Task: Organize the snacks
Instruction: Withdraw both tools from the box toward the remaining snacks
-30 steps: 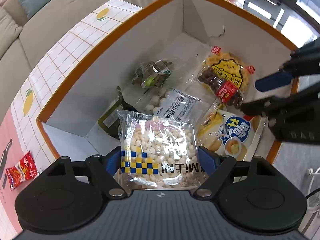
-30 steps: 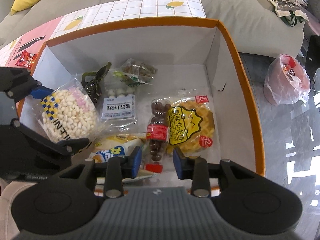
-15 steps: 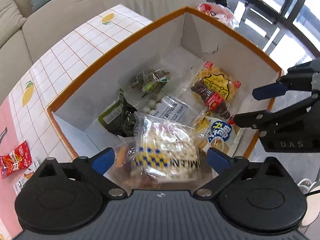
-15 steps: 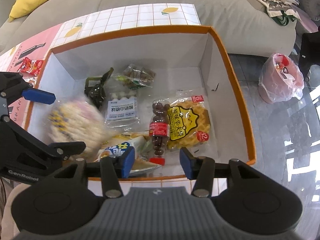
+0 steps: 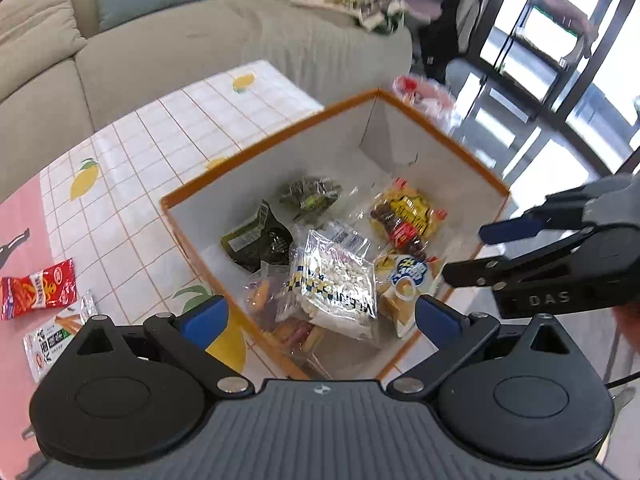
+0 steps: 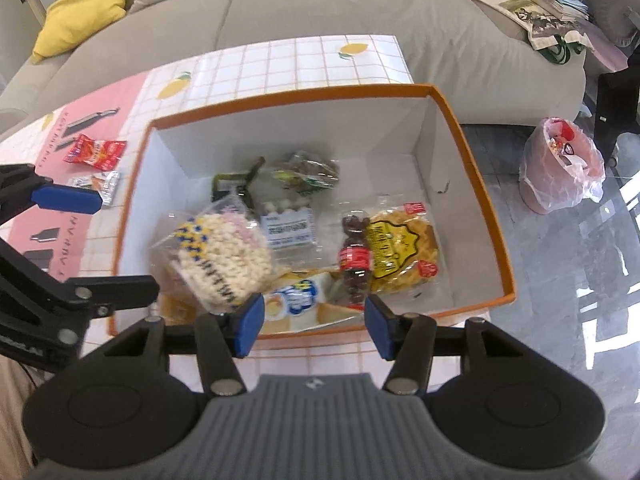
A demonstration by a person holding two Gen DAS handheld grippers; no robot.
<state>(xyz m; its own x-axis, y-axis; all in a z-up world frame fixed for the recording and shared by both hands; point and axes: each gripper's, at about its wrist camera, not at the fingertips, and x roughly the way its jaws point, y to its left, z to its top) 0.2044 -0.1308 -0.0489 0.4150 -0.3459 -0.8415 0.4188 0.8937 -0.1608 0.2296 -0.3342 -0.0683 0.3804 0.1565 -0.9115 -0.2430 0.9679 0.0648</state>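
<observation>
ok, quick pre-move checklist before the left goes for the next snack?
1. Left gripper free: ok, jaws wide open, nothing between them.
2. Puffed-snack bag in the box: ok, lying on other packets at the near-left corner.
3. Right gripper free: ok, jaws open, held above the box's near rim.
4. Snacks left outside: not ok, red packet and white packet lie on the table, left of the box.
5. Path to them: ok, nothing between the left gripper and those packets.
6. Room in the box: ok, far-right floor bare.
</observation>
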